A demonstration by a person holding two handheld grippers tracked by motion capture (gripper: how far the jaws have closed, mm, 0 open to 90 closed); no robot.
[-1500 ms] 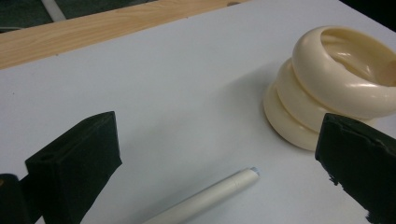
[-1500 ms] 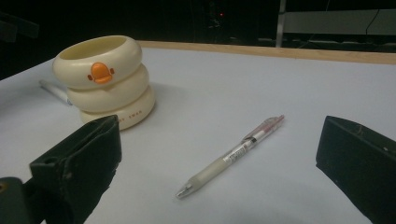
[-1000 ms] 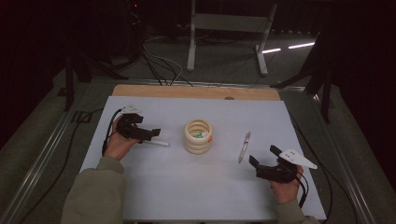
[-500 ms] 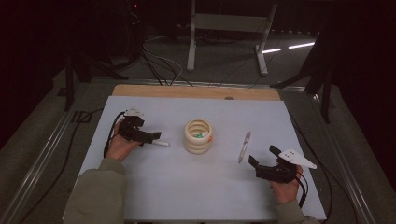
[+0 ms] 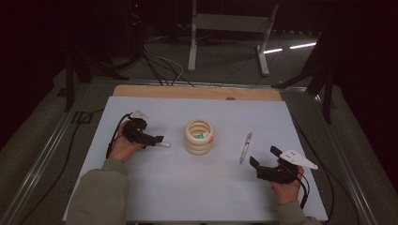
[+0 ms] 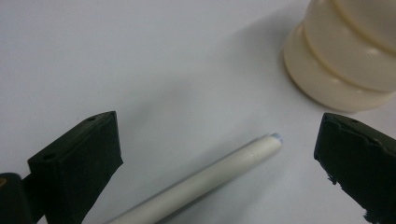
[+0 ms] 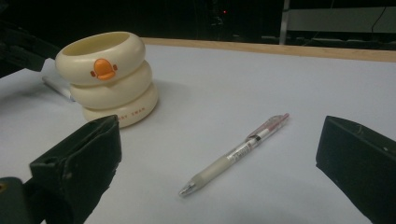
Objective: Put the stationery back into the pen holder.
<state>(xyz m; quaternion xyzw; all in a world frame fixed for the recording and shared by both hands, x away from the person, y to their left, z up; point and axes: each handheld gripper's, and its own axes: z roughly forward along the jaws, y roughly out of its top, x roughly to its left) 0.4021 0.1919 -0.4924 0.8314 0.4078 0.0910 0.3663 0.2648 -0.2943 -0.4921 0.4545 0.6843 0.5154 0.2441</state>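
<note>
White pen (image 6: 201, 179): lies flat on the table (image 5: 155, 187), at 9 o'clock of the holder, just beside it.
Left gripper (image 5: 157, 140): jaws wide apart, straddling the white pen, gripping nothing.
Cream ringed holder (image 5: 198, 137): upright at table centre, orange duck mark on its top ring.
Clear pen (image 7: 236, 153): flat, at 3 o'clock of the holder.
Right gripper (image 5: 263, 161): at 5 o'clock of the clear pen, jaws wide apart, empty.

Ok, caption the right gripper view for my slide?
Open right gripper faces a clear pen beside a cream ringed holder.
</note>
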